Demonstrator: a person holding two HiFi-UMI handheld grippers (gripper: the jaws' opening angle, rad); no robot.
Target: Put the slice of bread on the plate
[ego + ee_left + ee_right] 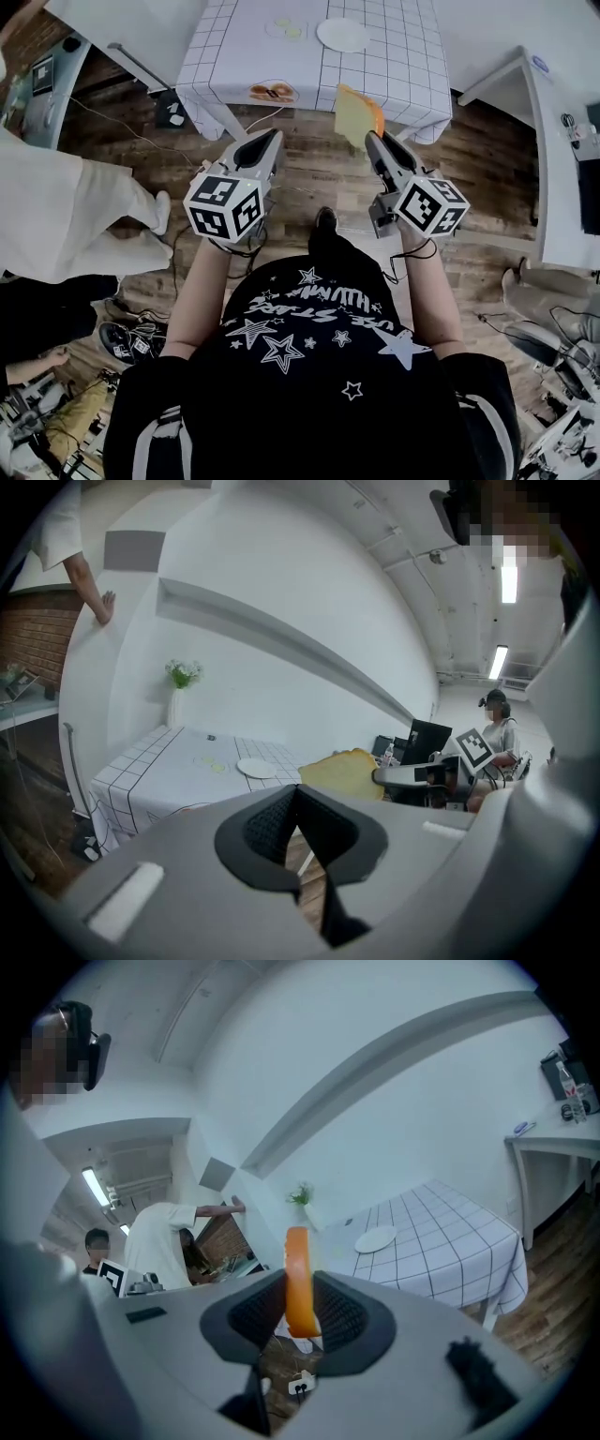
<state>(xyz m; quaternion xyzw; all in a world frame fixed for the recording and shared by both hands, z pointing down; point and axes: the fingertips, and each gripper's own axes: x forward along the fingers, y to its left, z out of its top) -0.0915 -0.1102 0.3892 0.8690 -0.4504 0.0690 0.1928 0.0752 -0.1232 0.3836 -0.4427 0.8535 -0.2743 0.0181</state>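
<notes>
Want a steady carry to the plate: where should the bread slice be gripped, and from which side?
By its near edge, coming in edge-on, as the right gripper has it: pads on the two flat faces of the bread slice. It stands upright and thin, so the faces are the broad, parallel surfaces.

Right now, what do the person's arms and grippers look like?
Left gripper and right gripper: grey tapered shells, black ribbed pads, each with a white cube of black square markers. Black cords at the wrists. Black star-print T-shirt.
</notes>
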